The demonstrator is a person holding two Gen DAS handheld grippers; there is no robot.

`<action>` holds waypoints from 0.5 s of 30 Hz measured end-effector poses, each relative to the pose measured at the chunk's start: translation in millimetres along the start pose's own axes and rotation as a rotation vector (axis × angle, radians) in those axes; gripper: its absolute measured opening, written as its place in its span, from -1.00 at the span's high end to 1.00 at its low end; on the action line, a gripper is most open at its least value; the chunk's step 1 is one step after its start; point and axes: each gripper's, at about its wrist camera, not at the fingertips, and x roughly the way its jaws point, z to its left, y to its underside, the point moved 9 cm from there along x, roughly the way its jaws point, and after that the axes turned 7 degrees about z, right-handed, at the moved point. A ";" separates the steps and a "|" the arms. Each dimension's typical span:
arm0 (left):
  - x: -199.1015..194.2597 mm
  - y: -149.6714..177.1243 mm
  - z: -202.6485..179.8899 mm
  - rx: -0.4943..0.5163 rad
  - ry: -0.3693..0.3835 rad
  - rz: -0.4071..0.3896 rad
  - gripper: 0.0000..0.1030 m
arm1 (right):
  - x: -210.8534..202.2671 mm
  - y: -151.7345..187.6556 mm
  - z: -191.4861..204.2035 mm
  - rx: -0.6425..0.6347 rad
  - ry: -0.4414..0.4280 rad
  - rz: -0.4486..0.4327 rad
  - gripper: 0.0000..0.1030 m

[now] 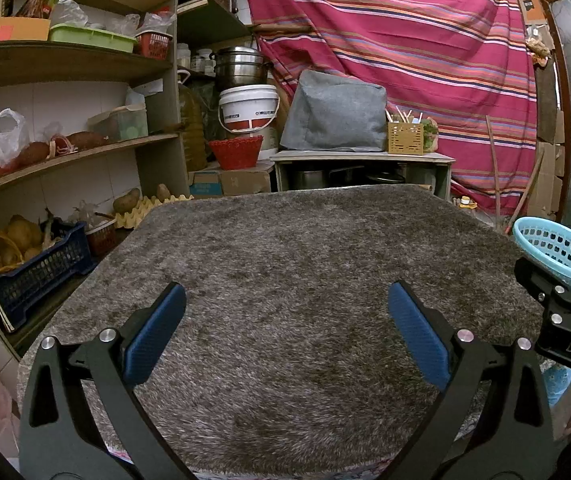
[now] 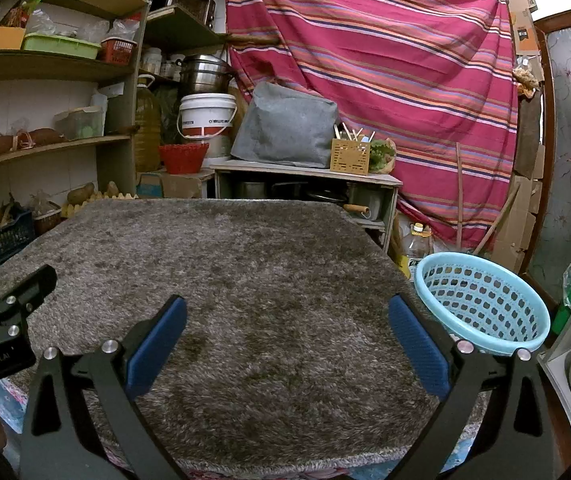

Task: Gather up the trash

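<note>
Left wrist view: left gripper [image 1: 286,332] spread wide, holding nothing, over grey shag rug [image 1: 285,264]; light-blue basket [image 1: 545,248] at rug's right edge.

Right wrist view: right gripper [image 2: 287,338] wide, unladen; basket [image 2: 481,300] upright, mouth upward, just right of it.

In the left wrist view the light blue basket [image 1: 545,248] sits at the right edge, partly hidden behind the right tool [image 1: 565,304] — itself cut off by that edge. In the right wrist view the left tool [image 2: 1,320] is clipped at the left edge. The shaggy grey desk [image 2: 245,260] loses its near edge behind the fingers [image 2: 157,344] at the bottom — the white bucket [image 2: 205,116] print is too small to read.
</note>
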 end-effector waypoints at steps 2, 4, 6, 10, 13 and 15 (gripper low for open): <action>-0.5 -0.2 -0.6 0.000 0.001 0.000 -0.90 | 0.1 0.0 0.1 -0.001 0.001 0.000 -0.91; -0.6 -0.3 -0.3 0.001 0.001 0.000 -0.90 | 0.1 0.1 0.0 0.000 0.000 0.001 -0.91; -0.5 -0.2 -0.7 0.001 0.000 0.000 -0.90 | 0.0 -0.3 0.2 -0.001 0.001 0.000 -0.91; -0.5 -0.3 -0.9 0.000 -0.001 0.000 -0.90 | 0.5 -0.3 0.4 0.000 0.000 0.001 -0.91; -0.8 -0.5 0.2 0.001 -0.003 0.000 -0.90 | 0.2 -0.4 0.4 -0.001 0.000 0.001 -0.91; -0.5 -0.3 -0.1 0.000 0.000 0.000 -0.90 | 0.0 -0.2 0.3 0.000 0.001 0.000 -0.91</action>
